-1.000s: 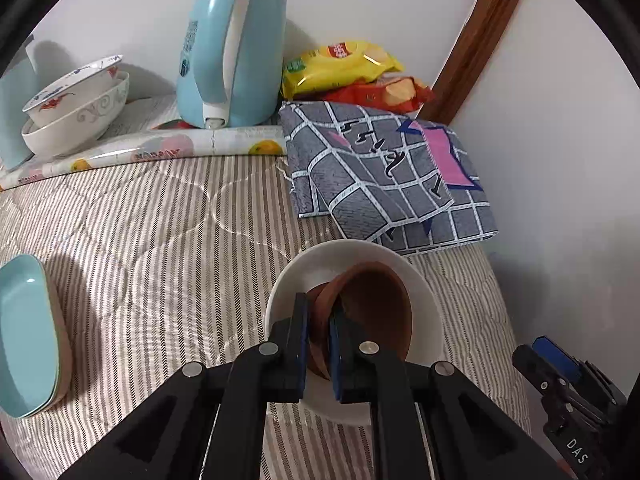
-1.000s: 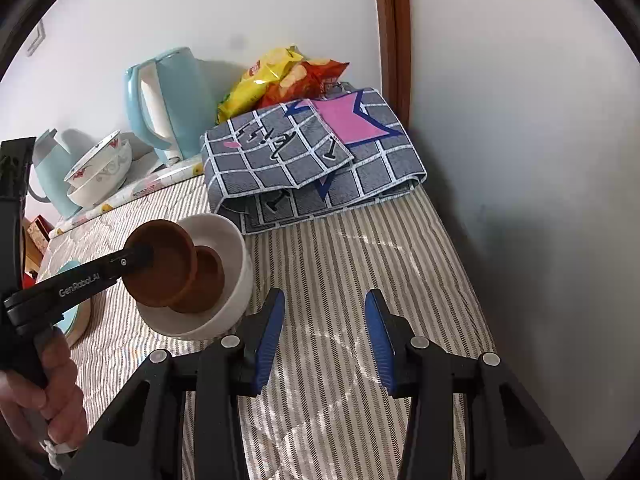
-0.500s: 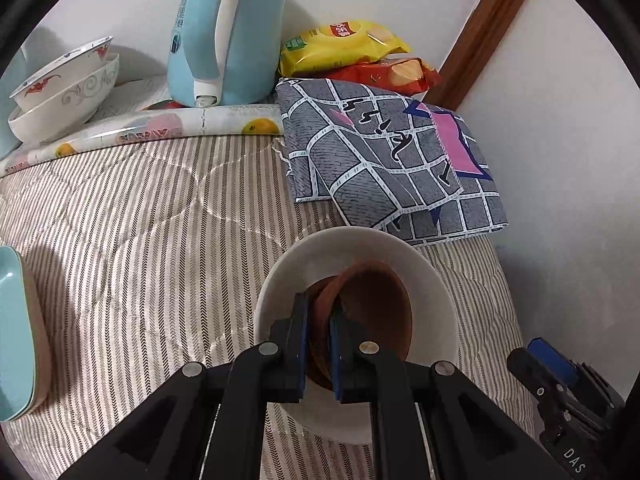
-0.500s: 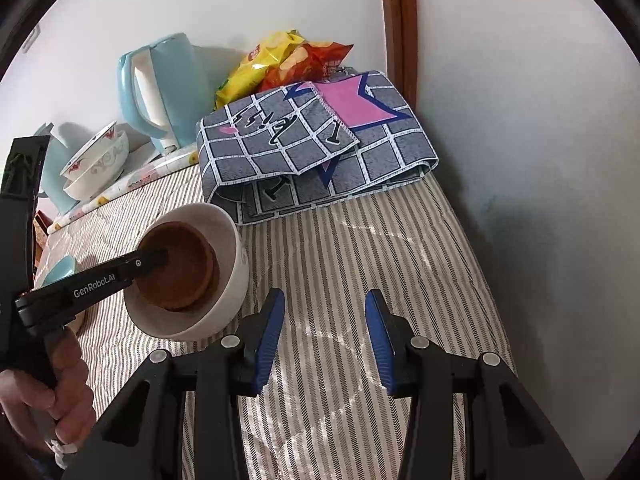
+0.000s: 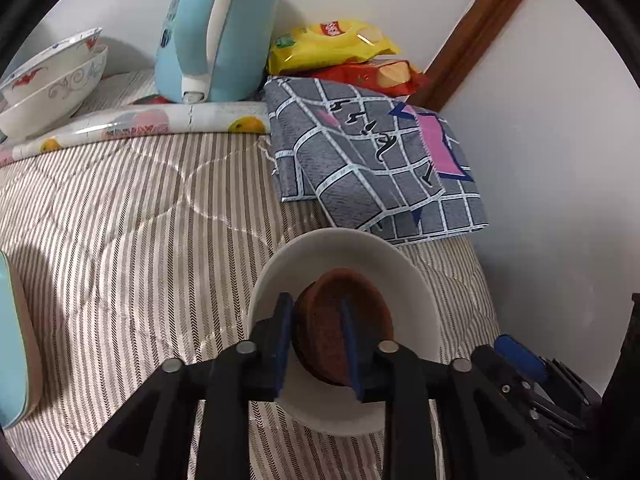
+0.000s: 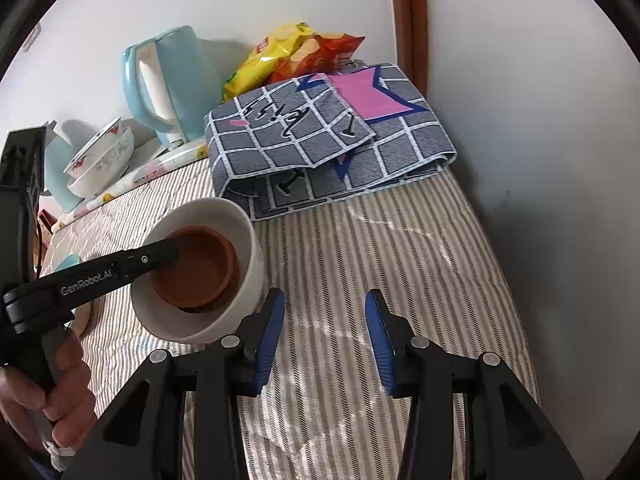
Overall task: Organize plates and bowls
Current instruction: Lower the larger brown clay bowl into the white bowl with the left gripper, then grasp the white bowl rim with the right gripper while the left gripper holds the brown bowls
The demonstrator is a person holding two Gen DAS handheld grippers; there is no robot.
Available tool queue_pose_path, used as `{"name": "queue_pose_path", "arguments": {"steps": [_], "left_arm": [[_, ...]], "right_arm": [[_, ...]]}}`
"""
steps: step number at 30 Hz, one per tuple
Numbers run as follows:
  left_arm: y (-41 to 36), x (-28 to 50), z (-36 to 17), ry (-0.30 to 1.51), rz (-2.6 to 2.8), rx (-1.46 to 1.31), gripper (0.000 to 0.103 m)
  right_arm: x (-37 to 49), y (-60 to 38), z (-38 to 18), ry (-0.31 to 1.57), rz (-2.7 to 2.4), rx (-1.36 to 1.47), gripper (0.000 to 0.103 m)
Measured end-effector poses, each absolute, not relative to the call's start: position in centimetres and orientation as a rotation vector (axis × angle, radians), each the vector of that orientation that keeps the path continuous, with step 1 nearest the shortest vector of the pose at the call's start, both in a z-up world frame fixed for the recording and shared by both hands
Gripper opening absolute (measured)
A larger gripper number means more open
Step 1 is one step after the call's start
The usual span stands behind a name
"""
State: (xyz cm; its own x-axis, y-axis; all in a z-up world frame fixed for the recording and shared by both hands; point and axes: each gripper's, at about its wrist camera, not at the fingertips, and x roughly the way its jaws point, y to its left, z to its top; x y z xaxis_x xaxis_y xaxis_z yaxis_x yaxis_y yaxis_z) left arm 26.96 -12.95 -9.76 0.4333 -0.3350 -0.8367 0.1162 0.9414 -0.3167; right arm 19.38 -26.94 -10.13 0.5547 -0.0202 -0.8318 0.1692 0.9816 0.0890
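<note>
Brown bowl (image 5: 344, 320) sits nested inside white bowl (image 5: 344, 256), which stands upright on the striped bedcover (image 5: 132, 232), just in front of the folded checked cloth (image 5: 372, 168). Brown bowl's mouth faces up, seemingly level in the white one; round, so no long axis to note.

Left gripper (image 5: 318, 344) reaches down into the white bowl. Its jaws have just been opening: pads now stand apart on either side of the brown bowl's near rim, rim between them, no clear press on it. In the right wrist view the left finger (image 6: 120, 266) lies across the white bowl's rim.

Right gripper (image 6: 326, 340) hovers over bare bedcover beside the white bowl, jaws apart, nothing between them.

Behind: blue kettle (image 5: 212, 32), two stacked patterned bowls (image 5: 52, 80), snack bags (image 5: 336, 48). Blue dish (image 5: 12, 344) at left edge.
</note>
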Motion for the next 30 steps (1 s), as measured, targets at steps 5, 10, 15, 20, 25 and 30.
{"name": "queue_pose_path", "arguments": {"steps": [5, 10, 15, 20, 25, 30], "left_arm": [[-12.2, 26.6, -8.4, 1.048, -0.255, -0.207, 0.025], [-10.7, 26.3, -7.8, 1.032, -0.203, -0.171, 0.025], [-9.7, 26.6, -8.8, 1.067, -0.2, -0.188, 0.025], [-10.3, 26.9, -10.0, 1.109, -0.206, -0.16, 0.025], [-10.3, 27.3, -11.1, 1.131, -0.193, -0.15, 0.025], [-10.9, 27.6, -11.4, 1.123, -0.197, -0.108, 0.025]], "right_arm": [[20.3, -26.0, -9.5, 0.953, -0.069, 0.167, 0.042], [21.8, -25.1, -9.5, 0.967, -0.033, 0.171, 0.042], [23.2, -23.9, -10.3, 1.007, -0.039, 0.136, 0.029], [24.3, -23.4, -11.6, 1.042, -0.045, 0.121, 0.023], [25.0, -22.8, -12.6, 1.081, -0.06, 0.081, 0.017], [25.6, -22.3, -13.7, 1.119, -0.079, 0.06, 0.017]]}}
